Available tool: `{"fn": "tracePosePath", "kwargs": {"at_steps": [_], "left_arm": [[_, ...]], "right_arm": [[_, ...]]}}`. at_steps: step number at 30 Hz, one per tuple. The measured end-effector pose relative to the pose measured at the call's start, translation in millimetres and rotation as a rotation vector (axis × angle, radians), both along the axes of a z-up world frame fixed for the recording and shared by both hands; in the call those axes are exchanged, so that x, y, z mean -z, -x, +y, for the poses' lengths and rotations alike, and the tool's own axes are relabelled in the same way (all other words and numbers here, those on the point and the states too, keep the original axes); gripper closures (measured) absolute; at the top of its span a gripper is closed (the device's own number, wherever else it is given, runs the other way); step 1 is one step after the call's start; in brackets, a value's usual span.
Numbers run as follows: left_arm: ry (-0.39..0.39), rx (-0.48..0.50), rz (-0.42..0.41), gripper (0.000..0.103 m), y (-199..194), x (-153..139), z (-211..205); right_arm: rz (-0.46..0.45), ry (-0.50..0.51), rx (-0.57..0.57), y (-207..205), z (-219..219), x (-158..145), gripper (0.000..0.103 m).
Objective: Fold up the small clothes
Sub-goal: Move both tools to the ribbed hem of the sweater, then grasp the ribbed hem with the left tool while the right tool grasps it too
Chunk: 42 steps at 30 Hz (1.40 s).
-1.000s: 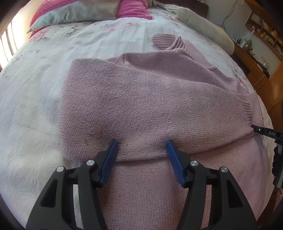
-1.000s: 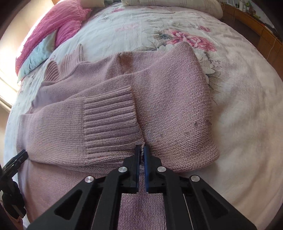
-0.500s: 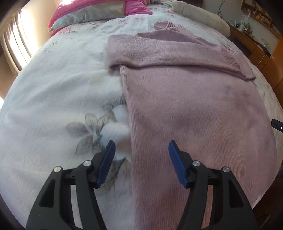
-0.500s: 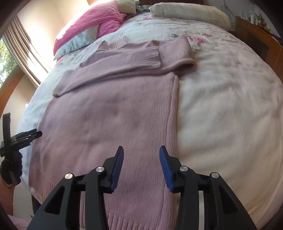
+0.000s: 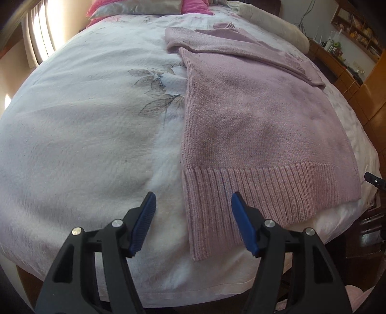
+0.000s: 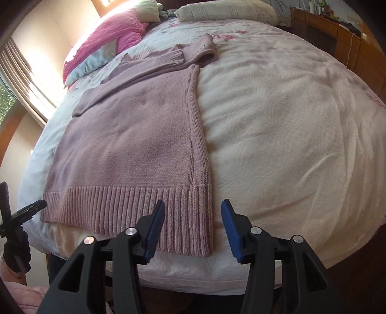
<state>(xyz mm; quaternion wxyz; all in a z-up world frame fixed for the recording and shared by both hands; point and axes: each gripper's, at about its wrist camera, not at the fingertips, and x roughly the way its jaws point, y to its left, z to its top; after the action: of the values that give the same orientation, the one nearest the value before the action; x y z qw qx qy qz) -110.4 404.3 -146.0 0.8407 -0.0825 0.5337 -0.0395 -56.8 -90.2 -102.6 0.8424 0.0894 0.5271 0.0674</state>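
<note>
Left gripper (image 5: 193, 217) with blue pads (image 5: 144, 222) spread wide, nothing between them, hanging above the near edge of the bed. Right gripper (image 6: 193, 223) likewise gaping, empty, blue pads (image 6: 230, 229) well apart. Left one's tip also visible in the right wrist view at 8 o'clock (image 6: 29, 210), beside the sweater's bottom left corner.

Pink knitted sweater (image 5: 260, 113) lying flat on the white flowered bedcover (image 5: 84, 132), ribbed hem (image 5: 265, 190) toward the cameras, collar toward 12 o'clock. Both sleeves folded across the chest: one ribbed cuff (image 6: 170, 58) resting on top, near the far right shoulder. In the left wrist view, left bottom corner of the hem just between the pads, from 12 to 1 o'clock of the gripper. In the right wrist view, right bottom corner of the hem (image 6: 193, 217) between the pads too, slightly toward 11 o'clock.

Pink pillows (image 6: 106, 36) at 10 to 11 o'clock in the right wrist view, a cream bolster (image 6: 226, 12) at 12 o'clock. Wooden furniture (image 5: 357, 79) at 2 o'clock in the left wrist view.
</note>
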Motion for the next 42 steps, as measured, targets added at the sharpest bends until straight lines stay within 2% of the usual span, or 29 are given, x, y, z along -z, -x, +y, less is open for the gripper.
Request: {"fn": "tracePosePath", "kwargs": {"at_steps": [4,9,13,18,21,24,25,27,28,29,33,36,39,42], "left_arm": [[0.090,0.013,0.011,0.038,9.8,3.1,-2.3],[0.105,0.017,0.031,0.037,8.1,12.4,-5.8],[0.157,-0.008,0.043,0.037,4.6,16.2,-0.6],[0.223,-0.040,0.058,0.037,1.7,18.1,5.0],[0.307,-0.051,0.072,0.037,1.6,18.9,6.7],[0.389,-0.040,0.091,0.037,-1.0,20.3,2.6],[0.396,-0.037,0.092,0.038,-1.7,20.9,0.8],[0.402,-0.036,0.099,0.051,-3.3,22.7,-2.3],[0.410,-0.047,0.107,0.063,-3.3,24.0,-2.0],[0.421,-0.061,0.111,0.066,-2.6,24.7,-1.1],[0.408,-0.061,0.119,0.070,-3.0,29.2,-2.1],[0.384,-0.051,0.109,0.073,-2.4,28.0,-5.4],[0.364,-0.043,0.101,0.080,-2.6,25.1,-8.1],[0.364,-0.044,0.098,0.085,-1.9,25.3,-3.4]], "right_arm": [[0.031,-0.040,-0.005,2.9,-7.2,8.1,0.051],[0.094,-0.072,0.031,-3.8,-13.8,36.5,0.051],[0.090,-0.084,0.020,-2.7,-11.6,43.2,0.050],[0.087,-0.126,0.003,-2.9,-12.8,45.1,0.053],[0.087,-0.182,-0.005,-3.8,-14.8,46.8,0.054],[0.085,-0.176,-0.012,-5.0,-13.2,47.3,0.054],[0.081,-0.181,-0.017,-4.8,-12.6,46.4,0.056],[0.077,-0.191,-0.025,-4.7,-11.9,45.3,0.062],[0.078,-0.188,-0.026,-5.1,-11.6,45.5,0.065],[0.081,-0.186,-0.026,-5.6,-11.9,46.5,0.066],[0.096,-0.220,-0.026,-7.7,-15.5,50.1,0.063],[0.095,-0.201,-0.035,-7.1,-11.8,48.6,0.063],[0.096,-0.199,-0.030,-5.4,-11.2,47.9,0.067],[0.094,-0.211,-0.028,-5.3,-11.4,47.5,0.075]]}}
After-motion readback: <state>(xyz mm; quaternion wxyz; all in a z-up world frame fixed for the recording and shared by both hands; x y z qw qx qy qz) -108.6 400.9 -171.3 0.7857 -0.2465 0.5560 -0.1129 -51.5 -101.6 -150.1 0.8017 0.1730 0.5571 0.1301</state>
